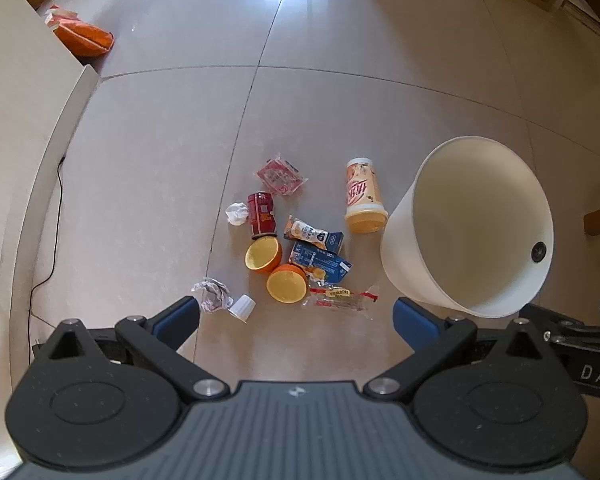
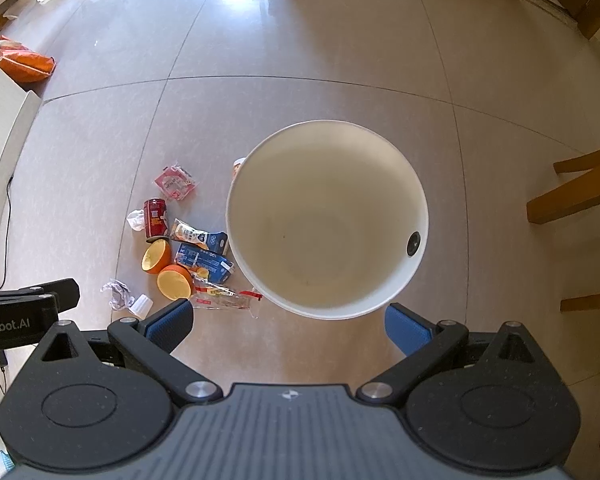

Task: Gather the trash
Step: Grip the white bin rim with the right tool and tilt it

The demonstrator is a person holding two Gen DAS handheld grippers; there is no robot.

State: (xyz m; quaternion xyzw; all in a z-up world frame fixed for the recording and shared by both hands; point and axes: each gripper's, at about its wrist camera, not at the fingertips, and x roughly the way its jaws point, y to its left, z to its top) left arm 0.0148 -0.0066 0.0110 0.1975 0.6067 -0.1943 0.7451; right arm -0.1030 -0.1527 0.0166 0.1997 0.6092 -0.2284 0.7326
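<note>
Right wrist view: right hand-held gripper points straight down, jaws wide, holding nothing, over the empty white bin; left hand-held gripper gapes over floor litter.

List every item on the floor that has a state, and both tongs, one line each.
White bin: upright, empty.
Red can: lying on its side.
Tall snack tub: lying on its side, lid on.
Orange halves: cut, hollowed.
Paper wads: crumpled.
Small white cup: tipped over.
Blue carton: flattened.
Left tongs: open, holding nothing.
Right tongs: open, holding nothing.
</note>
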